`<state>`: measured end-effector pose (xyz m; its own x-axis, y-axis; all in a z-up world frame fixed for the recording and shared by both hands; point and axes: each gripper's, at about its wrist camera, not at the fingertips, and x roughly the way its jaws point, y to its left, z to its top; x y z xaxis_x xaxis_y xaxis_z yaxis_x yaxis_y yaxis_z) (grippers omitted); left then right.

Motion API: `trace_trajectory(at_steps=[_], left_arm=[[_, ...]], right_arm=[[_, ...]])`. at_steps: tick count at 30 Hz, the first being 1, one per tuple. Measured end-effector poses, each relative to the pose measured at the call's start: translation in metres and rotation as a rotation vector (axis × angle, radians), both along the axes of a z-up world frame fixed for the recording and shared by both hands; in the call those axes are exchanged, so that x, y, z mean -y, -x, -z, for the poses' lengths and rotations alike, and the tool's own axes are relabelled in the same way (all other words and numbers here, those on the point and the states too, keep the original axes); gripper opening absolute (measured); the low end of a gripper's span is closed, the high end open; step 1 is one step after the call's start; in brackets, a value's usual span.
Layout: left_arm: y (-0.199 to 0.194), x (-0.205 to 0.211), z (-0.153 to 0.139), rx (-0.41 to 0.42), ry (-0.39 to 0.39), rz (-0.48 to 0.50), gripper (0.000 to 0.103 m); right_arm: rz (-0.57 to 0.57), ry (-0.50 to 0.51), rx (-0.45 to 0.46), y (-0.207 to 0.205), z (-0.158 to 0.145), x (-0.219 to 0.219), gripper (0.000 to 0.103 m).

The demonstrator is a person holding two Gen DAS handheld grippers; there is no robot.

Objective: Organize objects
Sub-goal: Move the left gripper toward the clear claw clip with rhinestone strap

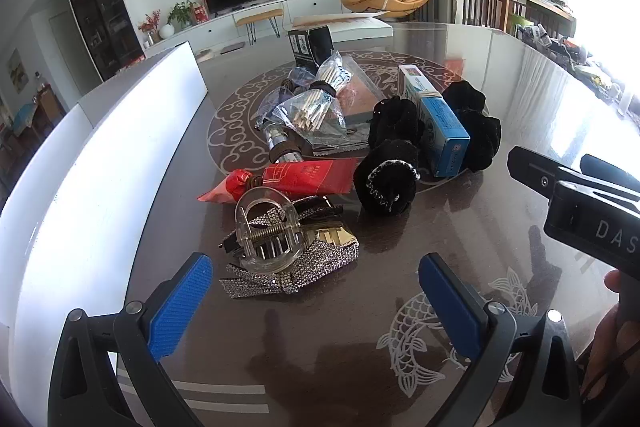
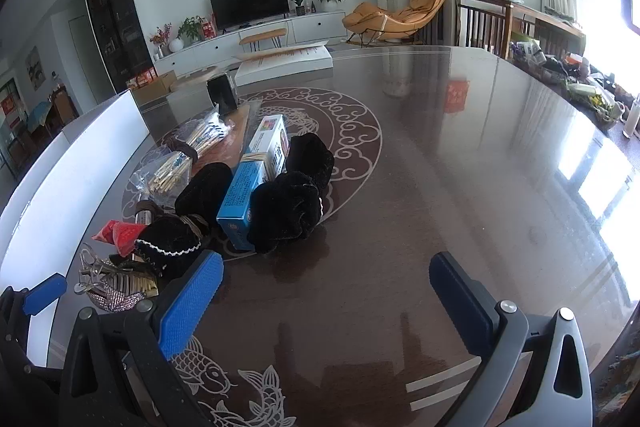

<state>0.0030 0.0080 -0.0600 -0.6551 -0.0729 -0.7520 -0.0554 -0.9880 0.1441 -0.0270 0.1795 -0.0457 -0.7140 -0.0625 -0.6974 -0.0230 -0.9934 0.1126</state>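
White bin [image 1: 120,147]: long, low, along the left edge of the surface [image 1: 460,227]; inside hidden behind its bright near wall, contents not visible.
Plastic bags [image 1: 316,107]: 2 clear ones, each packed with pale sticks, lying on a flat packet at the middle of the pile.
Blue box [image 1: 442,131]: closed, bound with a rubber band, wedged between black scrunchies [image 2: 288,207]; print too small to read.
Dark box [image 1: 312,45]: upright at the far end of the pile; contents not visible.
Red tube [image 1: 296,177]: lying flat, just behind the clear claw clip [image 1: 268,239].
Claw clip: resting on rhinestone hair pieces [image 1: 296,271], nearest the left gripper.
Metal cylinder [image 1: 280,143]: partly under the bags, identity unclear.
Left gripper [image 1: 316,303]: spread wide above the surface, nothing between the blue pads [image 1: 180,307], just short of the clip.
Right gripper [image 2: 326,311]: spread wide, nothing held, over bare surface beside the scrunchies; body cut off at the right edge in the left wrist view.
Hidden: lower parts of the scrunchie nearest the right gripper, behind its left finger.
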Motion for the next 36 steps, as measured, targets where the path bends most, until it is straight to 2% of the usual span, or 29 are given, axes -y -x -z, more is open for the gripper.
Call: trace_trajectory(at_steps=[8,19,30,36], left_arm=[[0.0,0.004,0.011,0.034,0.005,-0.007,0.103],[0.004,0.01,0.026,0.087,0.006,-0.026,0.103],[0.004,0.017,0.029,0.089,-0.051,-0.03,0.103],[0.006,0.025,0.032,0.097,-0.119,-0.03,0.103]], right_arm=[[-0.011,-0.003,0.03,0.003,0.005,0.002,0.103],[-0.053,-0.009,0.13,0.013,0.023,0.009,0.103],[-0.063,-0.023,0.195,0.022,0.034,0.013,0.103],[-0.063,-0.032,0.214,0.024,0.037,0.014,0.103]])
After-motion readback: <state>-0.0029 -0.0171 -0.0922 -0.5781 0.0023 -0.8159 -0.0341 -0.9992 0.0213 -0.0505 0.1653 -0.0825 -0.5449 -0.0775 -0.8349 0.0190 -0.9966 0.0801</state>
